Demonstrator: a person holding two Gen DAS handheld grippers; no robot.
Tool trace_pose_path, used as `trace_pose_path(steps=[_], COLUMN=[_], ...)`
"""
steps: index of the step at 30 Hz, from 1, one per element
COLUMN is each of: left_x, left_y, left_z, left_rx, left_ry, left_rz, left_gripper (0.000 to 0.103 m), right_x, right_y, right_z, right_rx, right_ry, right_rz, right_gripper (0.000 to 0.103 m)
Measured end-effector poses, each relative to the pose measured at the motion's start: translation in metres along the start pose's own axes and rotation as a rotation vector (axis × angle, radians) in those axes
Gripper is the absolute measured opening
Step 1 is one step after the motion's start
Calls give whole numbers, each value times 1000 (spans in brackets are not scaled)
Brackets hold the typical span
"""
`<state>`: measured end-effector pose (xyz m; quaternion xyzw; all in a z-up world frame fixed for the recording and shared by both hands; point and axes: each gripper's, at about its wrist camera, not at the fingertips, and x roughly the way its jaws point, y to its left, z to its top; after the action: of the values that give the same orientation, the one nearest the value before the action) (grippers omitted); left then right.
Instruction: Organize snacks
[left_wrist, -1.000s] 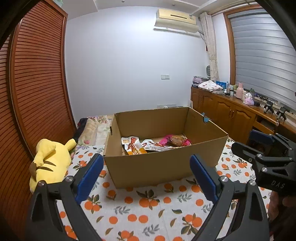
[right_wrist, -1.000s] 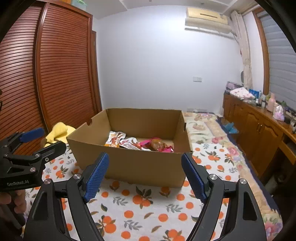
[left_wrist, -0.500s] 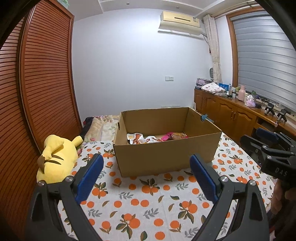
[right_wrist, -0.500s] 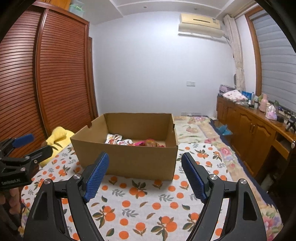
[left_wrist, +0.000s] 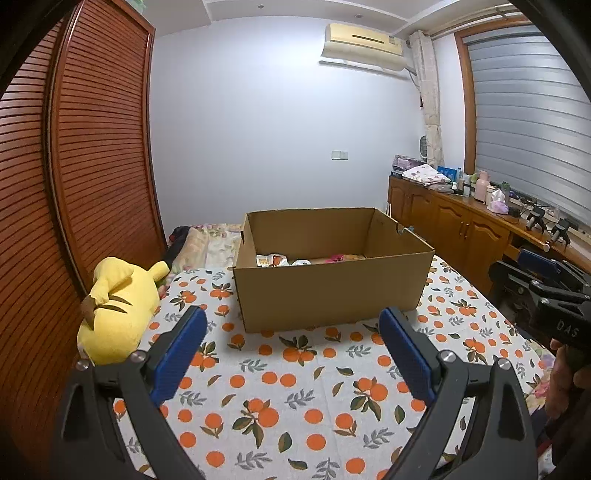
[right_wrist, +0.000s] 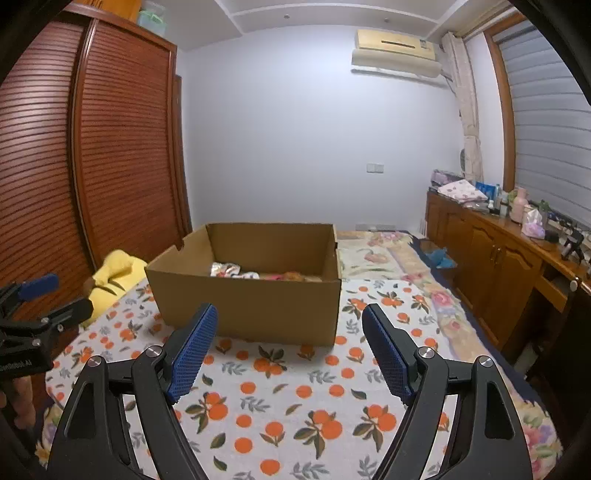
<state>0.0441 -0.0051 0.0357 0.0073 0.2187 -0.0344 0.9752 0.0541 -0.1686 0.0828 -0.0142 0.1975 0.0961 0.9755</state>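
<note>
Two grippers, left (left_wrist: 291, 345) and right (right_wrist: 288, 341), jaws wide apart, empty; cardboard box (left_wrist: 332, 291) at 12 o'clock on bed (left_wrist: 314, 398), snack packets (left_wrist: 271, 260) inside; yellow plush (left_wrist: 118, 314) at 10 o'clock

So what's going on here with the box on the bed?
A person holds two blue-padded grippers, the left gripper and right gripper, both open and empty, short of an open brown cardboard box on the orange-patterned bedsheet. A few snack packets lie inside the box. A yellow plush toy lies beside it.
</note>
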Motion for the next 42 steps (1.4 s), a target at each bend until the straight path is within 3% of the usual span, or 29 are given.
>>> trace_pose_path(steps=[42], left_x=[5], left_y=[-1], left_z=[-12], left_rx=[-8], left_ry=[12], left_rz=[-11], left_gripper=[95], right_x=[-3], right_y=[-6], right_z=[-12], right_rx=[15], right_ry=[6], right_rz=[-8], right_gripper=[83])
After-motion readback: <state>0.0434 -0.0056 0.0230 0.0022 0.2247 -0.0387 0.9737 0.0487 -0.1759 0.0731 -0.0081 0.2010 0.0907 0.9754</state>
